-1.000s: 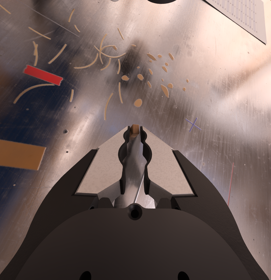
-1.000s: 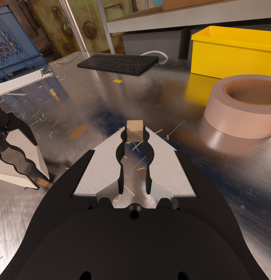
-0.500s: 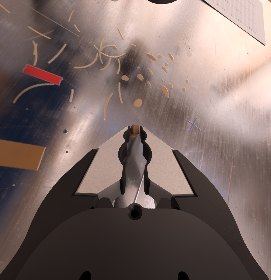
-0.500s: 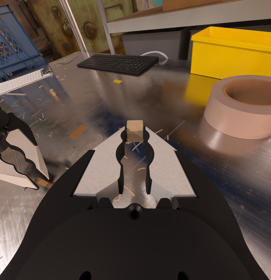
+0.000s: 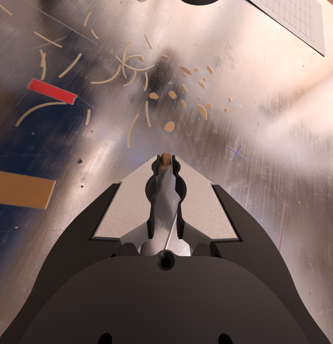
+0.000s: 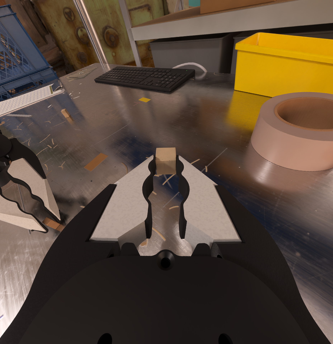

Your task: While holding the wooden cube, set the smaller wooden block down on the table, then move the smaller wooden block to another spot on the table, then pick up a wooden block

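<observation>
My left gripper [image 5: 165, 158] points down at the metal table [image 5: 255, 130] and is shut on the smaller wooden block [image 5: 165, 161], held at its fingertips. In the right wrist view this gripper [image 6: 51, 225] is at the left, and the block's [image 6: 50, 223] lower end is at the table surface. My right gripper [image 6: 165, 163] is shut on the pale wooden cube [image 6: 165, 161] and holds it above the table. Another small wooden block [image 6: 65, 113] lies on the table at the far left.
A big roll of tape [image 6: 296, 134] and a yellow bin [image 6: 285, 65] stand at the right. A black keyboard [image 6: 145, 78] lies at the back, with a blue crate [image 6: 16, 55] and a white perforated plate [image 6: 22, 100] at the left. Wood shavings and tape strips [image 5: 52, 91] lie flat on the table.
</observation>
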### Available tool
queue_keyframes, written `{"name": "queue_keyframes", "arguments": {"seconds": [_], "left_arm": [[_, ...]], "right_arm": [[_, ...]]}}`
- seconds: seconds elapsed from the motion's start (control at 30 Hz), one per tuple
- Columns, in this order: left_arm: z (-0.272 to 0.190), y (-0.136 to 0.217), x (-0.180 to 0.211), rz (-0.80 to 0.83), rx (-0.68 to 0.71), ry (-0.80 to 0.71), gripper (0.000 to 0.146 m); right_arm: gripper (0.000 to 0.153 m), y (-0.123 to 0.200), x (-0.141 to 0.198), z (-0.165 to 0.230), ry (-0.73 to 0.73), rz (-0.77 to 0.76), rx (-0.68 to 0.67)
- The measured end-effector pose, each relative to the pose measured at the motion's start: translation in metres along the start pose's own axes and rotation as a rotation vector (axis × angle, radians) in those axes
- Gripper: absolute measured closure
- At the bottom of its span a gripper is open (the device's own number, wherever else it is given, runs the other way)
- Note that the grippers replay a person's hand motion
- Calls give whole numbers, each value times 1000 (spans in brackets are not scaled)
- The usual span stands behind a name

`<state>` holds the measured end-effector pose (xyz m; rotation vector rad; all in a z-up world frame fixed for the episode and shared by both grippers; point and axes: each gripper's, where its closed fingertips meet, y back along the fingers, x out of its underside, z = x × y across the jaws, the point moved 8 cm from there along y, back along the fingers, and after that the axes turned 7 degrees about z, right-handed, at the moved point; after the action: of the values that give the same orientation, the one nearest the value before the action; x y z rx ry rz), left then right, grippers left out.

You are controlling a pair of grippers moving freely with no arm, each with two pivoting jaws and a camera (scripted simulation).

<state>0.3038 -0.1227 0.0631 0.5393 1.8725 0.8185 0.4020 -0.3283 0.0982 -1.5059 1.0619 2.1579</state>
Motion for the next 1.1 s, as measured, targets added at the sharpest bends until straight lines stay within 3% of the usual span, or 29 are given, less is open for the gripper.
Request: {"name": "queue_keyframes", "arguments": {"seconds": [0.2, 0.43, 1.1], "left_arm": [[0, 0, 0, 0, -1, 0, 133], [-3, 1, -1, 0, 0, 0, 117], [-3, 1, -1, -1, 1, 3, 116]], "right_arm": [[132, 0, 0, 0, 0, -1, 0], [132, 0, 0, 0, 1, 0, 0], [132, 1, 0, 1, 7, 0, 1]]}}
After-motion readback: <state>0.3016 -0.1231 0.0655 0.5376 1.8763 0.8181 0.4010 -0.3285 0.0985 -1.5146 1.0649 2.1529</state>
